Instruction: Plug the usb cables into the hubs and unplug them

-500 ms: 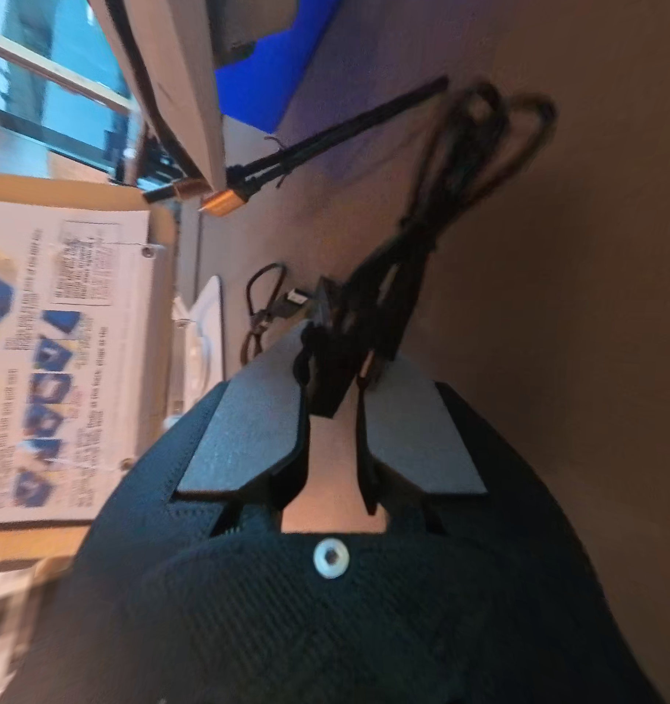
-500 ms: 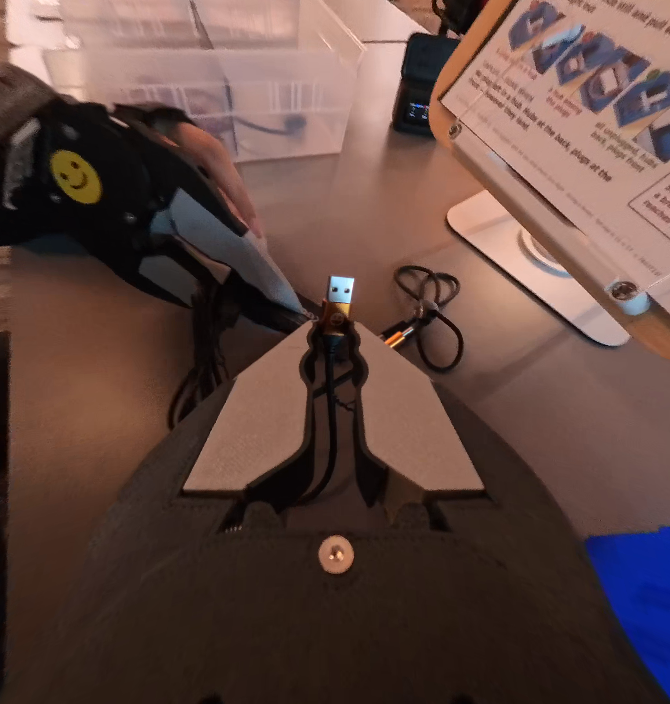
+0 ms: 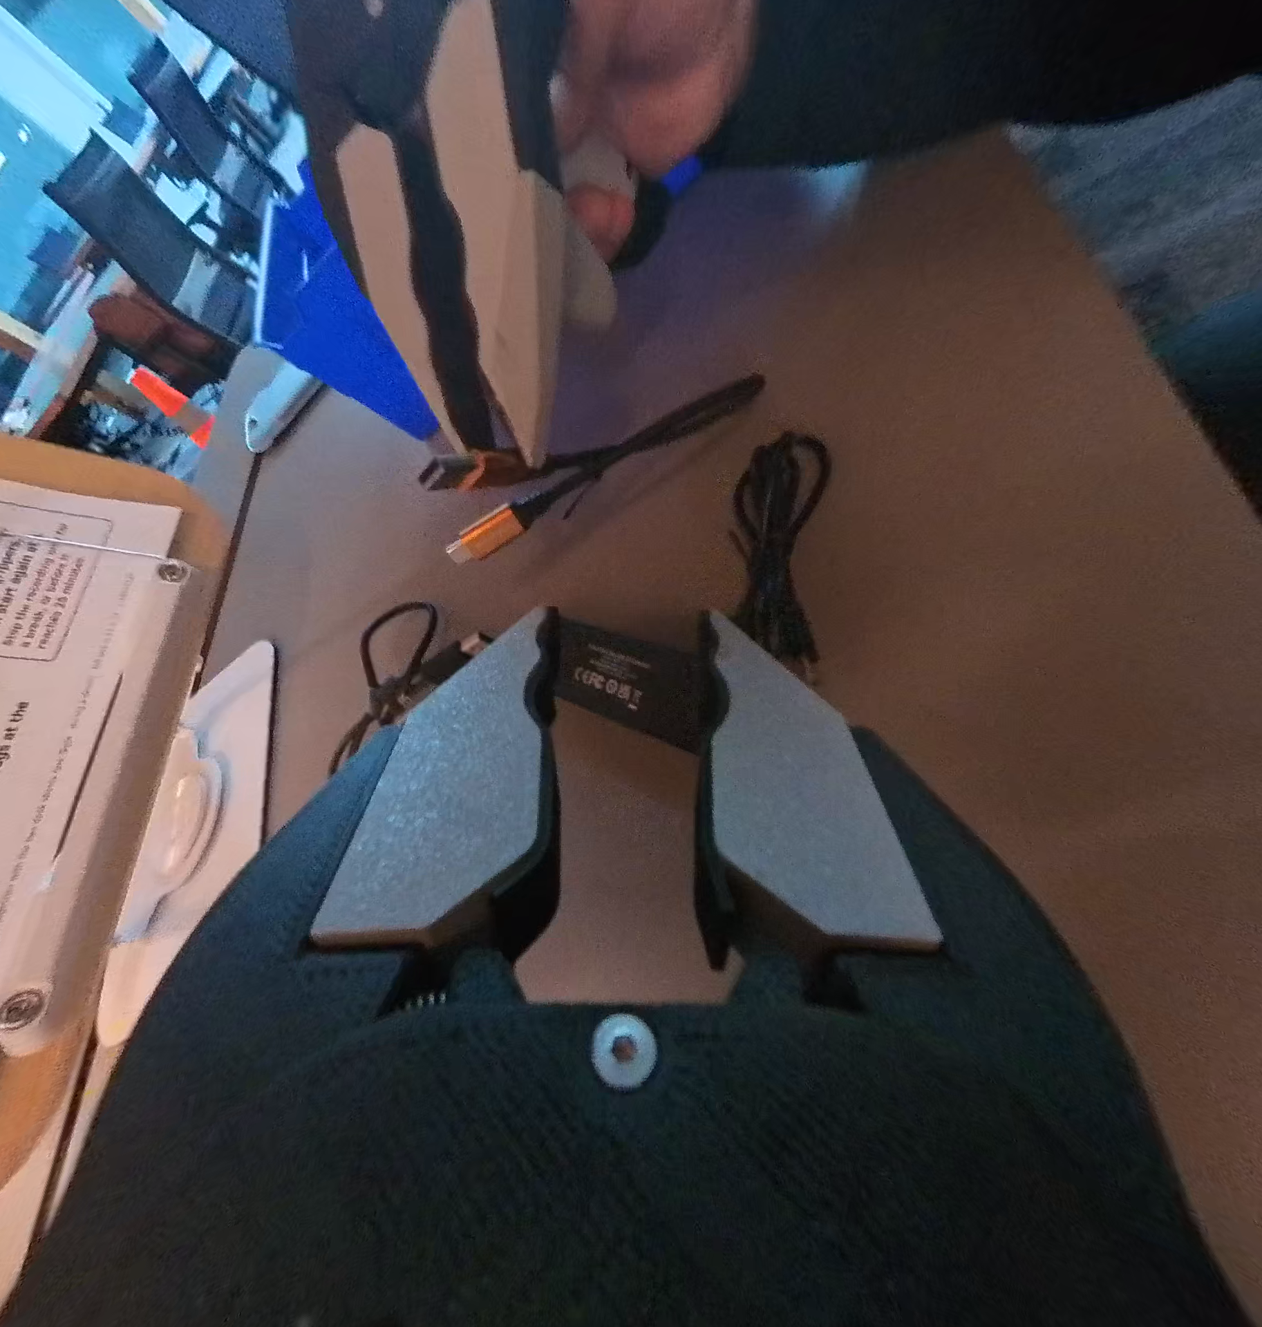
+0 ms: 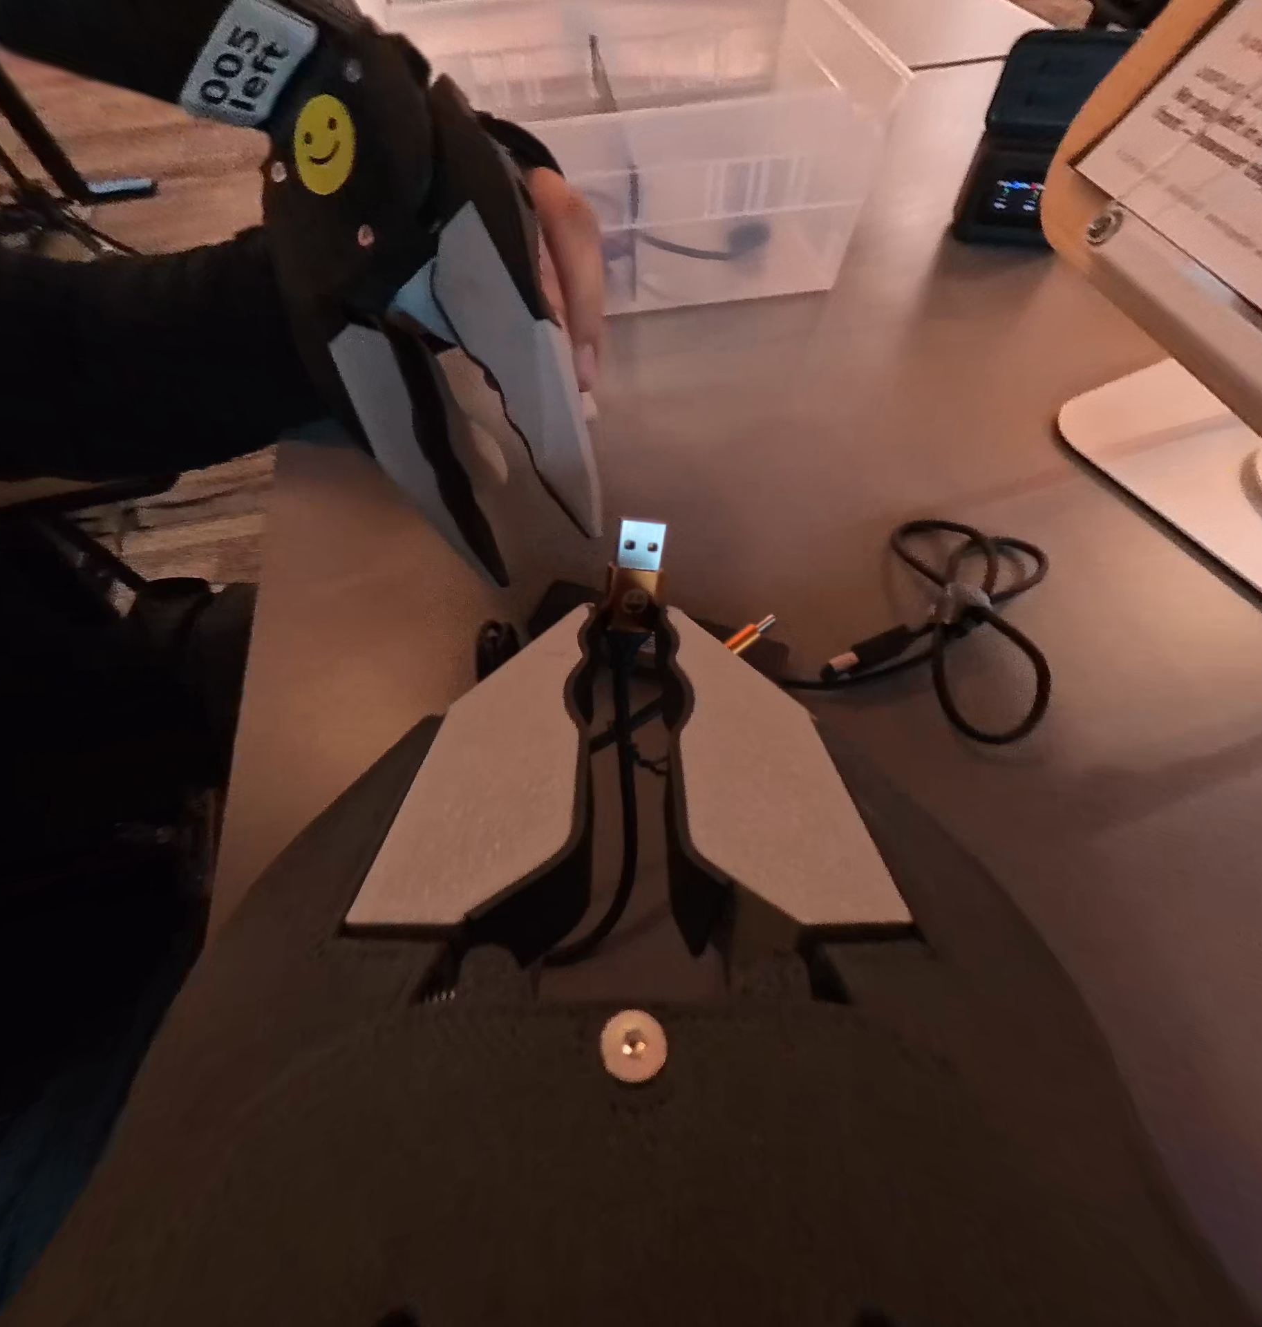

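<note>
My left gripper (image 3: 627,646) is open, and the black hub (image 3: 632,693) lies on the table between its fingertips, label side up. The hub's bundled black cable (image 3: 779,546) lies just right of it. My right gripper (image 4: 632,625) is shut on a gold-collared USB-A plug (image 4: 641,556) that points forward. In the left wrist view it hangs at the top (image 3: 484,459), still gripping that plug (image 3: 445,470). The cable's orange far-end plug (image 3: 492,533) lies on the table. In the right wrist view the left gripper (image 4: 545,553) hovers just beyond the plug, and the hub is mostly hidden.
A second coiled black cable (image 4: 973,625) lies to the right. A board with an instruction sheet (image 4: 1202,165) stands on a white base (image 4: 1152,459). A clear plastic box (image 4: 721,179) and a black device with a small screen (image 4: 1023,151) stand at the back. The table edge (image 4: 255,574) is at left. The white base (image 4: 1152,459) is about 30 cm from both grippers' fingertips.
My left gripper has opened and let go of the hub, which now lies on the table with its cable beside it. My right gripper, still holding the plug, is closer to the hub.
</note>
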Motion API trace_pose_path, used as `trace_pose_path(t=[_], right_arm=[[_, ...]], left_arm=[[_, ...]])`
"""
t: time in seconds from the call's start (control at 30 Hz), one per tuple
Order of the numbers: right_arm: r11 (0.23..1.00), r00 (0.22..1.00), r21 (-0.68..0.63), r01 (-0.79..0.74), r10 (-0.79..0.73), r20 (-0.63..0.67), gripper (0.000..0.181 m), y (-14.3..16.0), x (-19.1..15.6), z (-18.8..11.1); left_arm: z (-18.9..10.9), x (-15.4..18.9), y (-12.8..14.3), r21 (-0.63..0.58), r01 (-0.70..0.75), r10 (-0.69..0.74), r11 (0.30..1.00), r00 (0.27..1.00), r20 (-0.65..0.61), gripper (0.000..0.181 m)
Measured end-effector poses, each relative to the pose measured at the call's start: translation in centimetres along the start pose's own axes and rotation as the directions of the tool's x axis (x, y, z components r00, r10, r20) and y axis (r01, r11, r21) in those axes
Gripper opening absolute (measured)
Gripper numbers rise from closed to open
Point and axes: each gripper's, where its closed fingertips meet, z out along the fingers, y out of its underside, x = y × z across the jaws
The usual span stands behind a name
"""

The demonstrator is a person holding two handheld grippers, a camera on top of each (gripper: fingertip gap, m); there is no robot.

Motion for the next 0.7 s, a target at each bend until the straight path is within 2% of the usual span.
trace_pose_path(t=[0.07,0.13,0.2,0.3,0.33,0.47,0.57,0.63,0.7], right_arm=[[1.0,0.999,0.002,-0.001,0.001,0.033,0.012,0.0,-0.6,0.1],[1.0,0.996,-0.018,-0.013,0.014,0.086,0.012,0.3,-1.3,0.4],[0.999,0.993,-0.046,-0.008,0.014,0.121,0.012,0.7,-2.0,0.9],[0.996,0.994,-0.086,0.026,-0.016,0.11,0.012,1.2,-2.3,1.6],[0.995,0.993,-0.098,0.036,-0.024,0.117,0.012,1.4,-2.5,1.8],[0.99,0.992,-0.141,0.027,-0.009,0.122,0.012,2.2,-2.5,2.0],[0.993,0.986,-0.12,-0.013,0.033,0.166,0.012,1.8,-2.8,1.8],[0.994,0.986,-0.106,-0.028,0.046,0.163,0.012,1.6,-2.6,1.6],[0.994,0.981,-0.106,-0.031,0.05,0.188,0.012,1.7,-3.0,1.4]], left_arm=[[-0.6,0.0,-1.0,0.062,0.022,-0.021,0.998,1.0,-0.014,0.035],[-1.1,-1.0,-2.1,0.119,0.024,-0.029,0.993,0.999,0.042,0.03],[-1.0,-2.8,-2.1,0.101,-0.015,-0.003,0.995,0.985,0.175,0.027],[-0.1,-3.1,-1.9,0.046,-0.083,0.069,0.996,0.967,0.243,0.027],[0.3,-3.0,-1.8,0.021,-0.101,0.092,0.995,0.964,0.249,0.027],[1.3,-1.7,-1.4,-0.013,-0.146,0.146,0.989,0.969,0.2,0.007],[0.9,-1.5,-1.9,0.027,-0.147,0.139,0.989,0.971,0.193,0.007],[0.4,-1.3,-2.5,0.07,-0.13,0.116,0.989,0.977,0.179,0.023],[0.3,-1.1,-2.6,0.077,-0.135,0.121,0.988,0.979,0.165,0.026]])
